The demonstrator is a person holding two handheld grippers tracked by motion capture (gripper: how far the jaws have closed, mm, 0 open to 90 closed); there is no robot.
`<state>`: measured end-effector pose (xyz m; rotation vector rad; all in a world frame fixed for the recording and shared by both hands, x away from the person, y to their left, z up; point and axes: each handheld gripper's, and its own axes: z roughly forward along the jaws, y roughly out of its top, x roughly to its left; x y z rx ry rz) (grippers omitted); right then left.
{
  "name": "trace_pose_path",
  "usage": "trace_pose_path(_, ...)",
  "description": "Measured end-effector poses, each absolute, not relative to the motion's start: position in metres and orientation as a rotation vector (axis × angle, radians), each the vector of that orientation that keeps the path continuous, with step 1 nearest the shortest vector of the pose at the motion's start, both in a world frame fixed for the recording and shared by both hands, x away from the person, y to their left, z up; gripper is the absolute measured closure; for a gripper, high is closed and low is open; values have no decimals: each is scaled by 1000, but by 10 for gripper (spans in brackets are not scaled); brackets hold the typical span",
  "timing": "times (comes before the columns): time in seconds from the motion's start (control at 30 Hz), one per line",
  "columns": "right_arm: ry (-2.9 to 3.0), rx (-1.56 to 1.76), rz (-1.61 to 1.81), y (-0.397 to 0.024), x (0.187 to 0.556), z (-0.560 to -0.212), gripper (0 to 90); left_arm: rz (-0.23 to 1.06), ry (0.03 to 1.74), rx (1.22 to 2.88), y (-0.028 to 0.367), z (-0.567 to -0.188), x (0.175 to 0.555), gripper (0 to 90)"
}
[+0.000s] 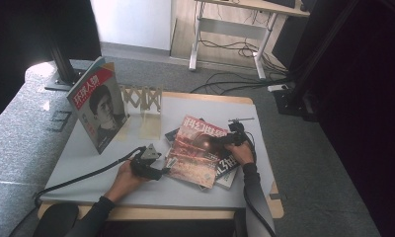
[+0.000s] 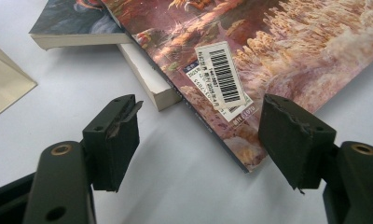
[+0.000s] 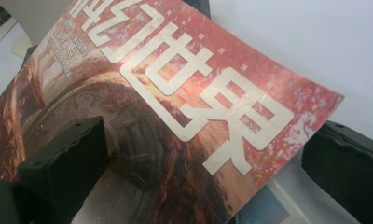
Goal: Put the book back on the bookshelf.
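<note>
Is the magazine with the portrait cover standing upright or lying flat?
Upright. The portrait magazine stands on its bottom edge on the table beside the wooden rack, unlike the red magazine lying flat.

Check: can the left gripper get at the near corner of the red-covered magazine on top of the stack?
Probably yes: the left gripper stands open, and the red-covered magazine has its barcoded corner just ahead of the jaws, with bare white table between.
</note>
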<state>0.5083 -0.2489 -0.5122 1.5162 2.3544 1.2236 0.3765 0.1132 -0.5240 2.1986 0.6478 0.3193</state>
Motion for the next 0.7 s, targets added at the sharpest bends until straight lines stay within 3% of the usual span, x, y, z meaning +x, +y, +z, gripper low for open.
trace_pose_path(0.3,2227,1463,1201,-257,500,-501,414,311,644,2202,113,-524,377,301)
trace_pose_path(0.47,2193,1419,1246,-260,495,-497,499,304,646,2202,113,-524,377,301)
trace_pose_path(0.63,2146,1381,1242,-262,490,-490,742,300,647,2201,114,-524,377,301)
trace_pose_path(0.7,2146,1364,1248,-262,488,-486,794,293,652,2197,114,-524,378,301)
